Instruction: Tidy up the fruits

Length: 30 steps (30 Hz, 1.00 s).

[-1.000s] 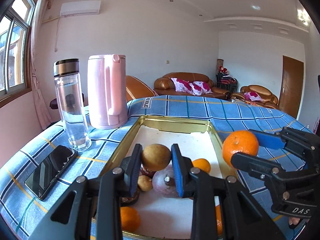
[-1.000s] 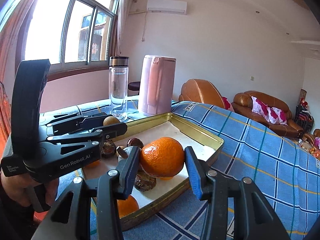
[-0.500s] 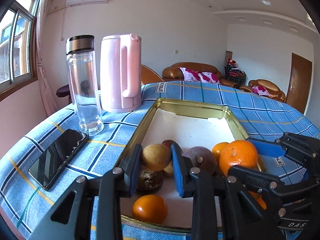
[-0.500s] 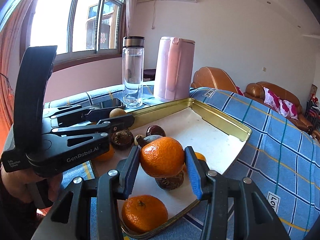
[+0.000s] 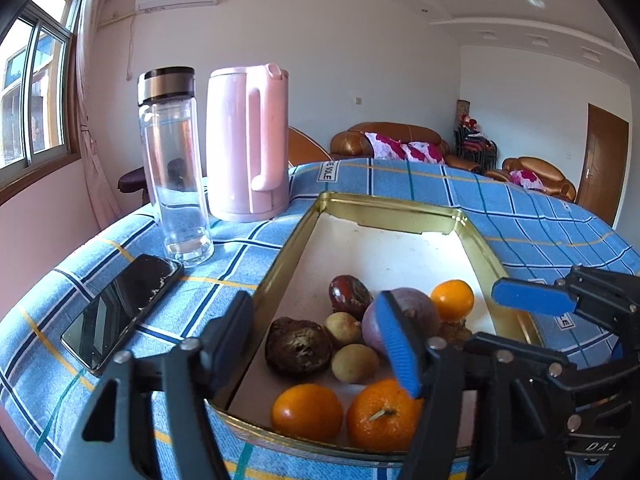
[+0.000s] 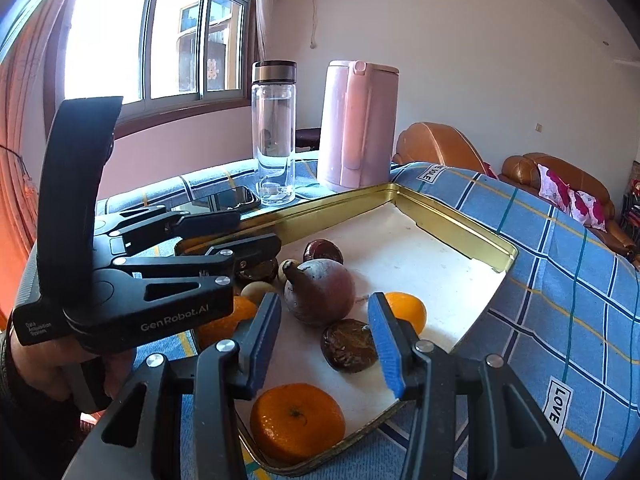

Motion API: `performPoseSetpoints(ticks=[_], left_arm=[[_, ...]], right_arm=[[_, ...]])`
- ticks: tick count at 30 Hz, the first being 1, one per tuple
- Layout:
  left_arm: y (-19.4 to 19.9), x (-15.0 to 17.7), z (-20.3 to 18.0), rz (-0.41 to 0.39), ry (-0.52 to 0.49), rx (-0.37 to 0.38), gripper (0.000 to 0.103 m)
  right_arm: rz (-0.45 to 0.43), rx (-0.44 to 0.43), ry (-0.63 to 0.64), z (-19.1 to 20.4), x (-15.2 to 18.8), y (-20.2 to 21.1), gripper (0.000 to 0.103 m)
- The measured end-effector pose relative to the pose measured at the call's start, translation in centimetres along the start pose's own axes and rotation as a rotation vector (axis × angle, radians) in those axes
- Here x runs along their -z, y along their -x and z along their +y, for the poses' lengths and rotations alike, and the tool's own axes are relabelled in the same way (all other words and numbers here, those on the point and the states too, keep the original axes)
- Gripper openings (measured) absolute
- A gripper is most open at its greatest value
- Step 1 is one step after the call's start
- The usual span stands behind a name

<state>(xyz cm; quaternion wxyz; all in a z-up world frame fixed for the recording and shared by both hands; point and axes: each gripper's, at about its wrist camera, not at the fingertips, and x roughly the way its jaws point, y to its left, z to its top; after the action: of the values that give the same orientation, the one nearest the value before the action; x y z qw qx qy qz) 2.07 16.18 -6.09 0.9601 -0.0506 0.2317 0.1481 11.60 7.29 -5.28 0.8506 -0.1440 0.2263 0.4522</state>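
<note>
A gold metal tray [image 5: 394, 207] [image 6: 452, 222] holds several fruits: oranges [image 5: 307, 412] [image 6: 297, 420], a purple fruit [image 5: 416, 310] [image 6: 320, 292], dark wrinkled fruits [image 5: 298, 344] [image 6: 348, 346] and small tan round fruits [image 5: 355, 362]. My left gripper [image 5: 320, 340] is open and empty above the tray's near left corner. My right gripper [image 6: 326, 336] is open and empty above the tray's near end; it also shows at the right of the left wrist view [image 5: 532, 316]. The left gripper also shows in the right wrist view [image 6: 224, 236].
A clear water bottle [image 5: 174, 160] [image 6: 275, 132], a pink kettle [image 5: 248, 144] [image 6: 358, 124] and a black phone [image 5: 120, 312] [image 6: 224, 200] stand left of the tray on the blue checked tablecloth [image 5: 540, 220]. Sofas stand behind.
Both grippers have opened. The left one let go of its tan fruit and the right one its orange; both fruits now lie in the tray. Both grippers have dropped closer to the tray.
</note>
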Motion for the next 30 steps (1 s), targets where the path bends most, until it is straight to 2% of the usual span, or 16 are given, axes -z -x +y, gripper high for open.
performPoseSetpoints(ticks=[8,12,21,30], left_arm=[[1.0,-0.6,-0.1,-0.037,0.011,0.009,0.08],[1.7,-0.9,-0.3,-0.058,0.009,0.008,0.084],[2.6,-1.1,-1.1,-0.081,-0.006,0.005,0.099],[2.9,-1.2,-2.1,-0.083,-0.03,0.012,0.101]], right_arm=[[-0.034,0.093,-0.023,-0.9,0.5,1.6,0.054],[-0.059,0.144,-0.06,-2.0,0.7,2.5,0.066],[-0.101,0.276,-0.085,-3.2,0.8,4.7,0.08],[-0.16,0.348,-0.137,-4.6,1.2,7.5,0.085]])
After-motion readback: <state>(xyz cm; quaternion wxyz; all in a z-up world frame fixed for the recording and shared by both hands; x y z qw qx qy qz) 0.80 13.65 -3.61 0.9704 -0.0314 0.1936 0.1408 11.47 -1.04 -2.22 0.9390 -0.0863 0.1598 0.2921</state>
